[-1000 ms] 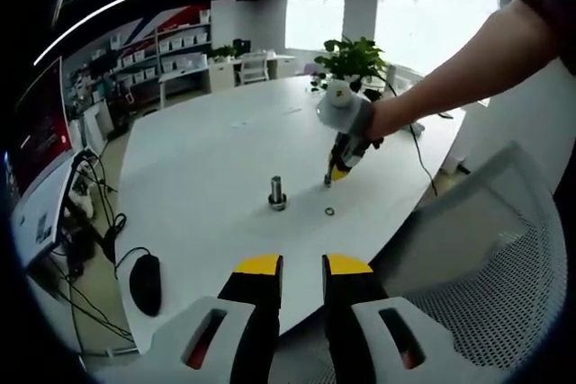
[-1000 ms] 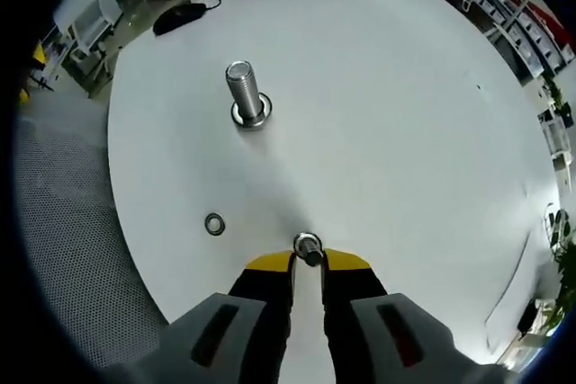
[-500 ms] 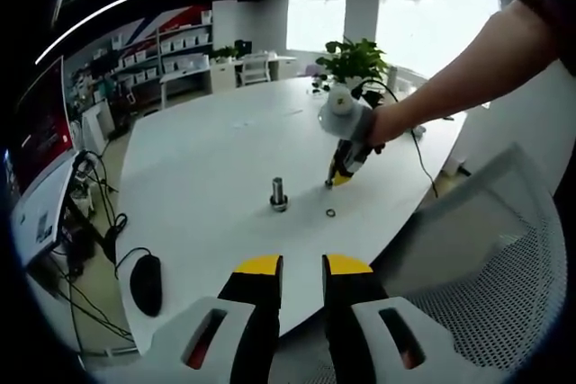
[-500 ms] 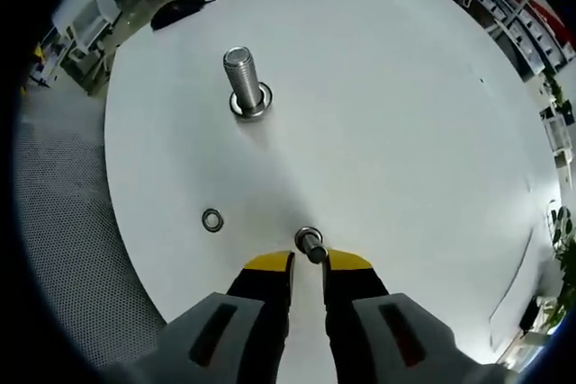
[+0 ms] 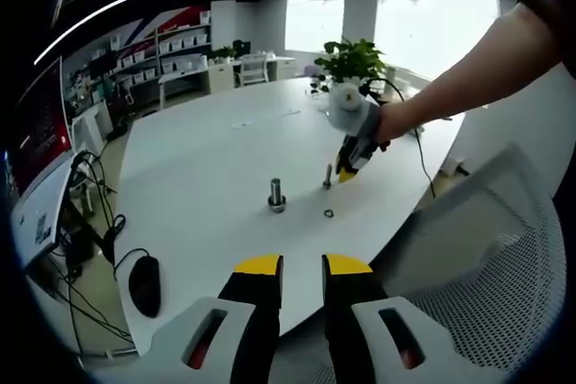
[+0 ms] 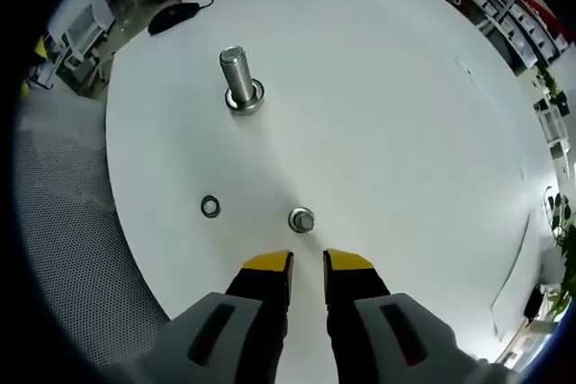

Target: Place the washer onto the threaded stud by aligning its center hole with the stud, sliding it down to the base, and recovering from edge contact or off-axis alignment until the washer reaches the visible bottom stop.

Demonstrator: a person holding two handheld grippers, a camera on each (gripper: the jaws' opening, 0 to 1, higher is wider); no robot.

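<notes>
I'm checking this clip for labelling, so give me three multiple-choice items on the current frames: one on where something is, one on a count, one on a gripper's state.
1. Where does the small metal ring washer lie?
A. flat on the round white table
B. on the large threaded steel stud
C. between the right gripper's jaws

2. How many upright threaded metal parts stand on the table?
A. one
B. two
C. four

3. The right gripper is:
A. shut on the washer
B. shut on a stud
C. open, holding nothing

Key: 1 A, it rests on bare tabletop; 2 B, the large threaded steel stud and the small stud; 3 C, a gap shows between its yellow-tipped jaws.

Washer [image 5: 328, 214] lies flat on table [image 5: 198, 168] near threaded stud [image 5: 276, 195].
</notes>
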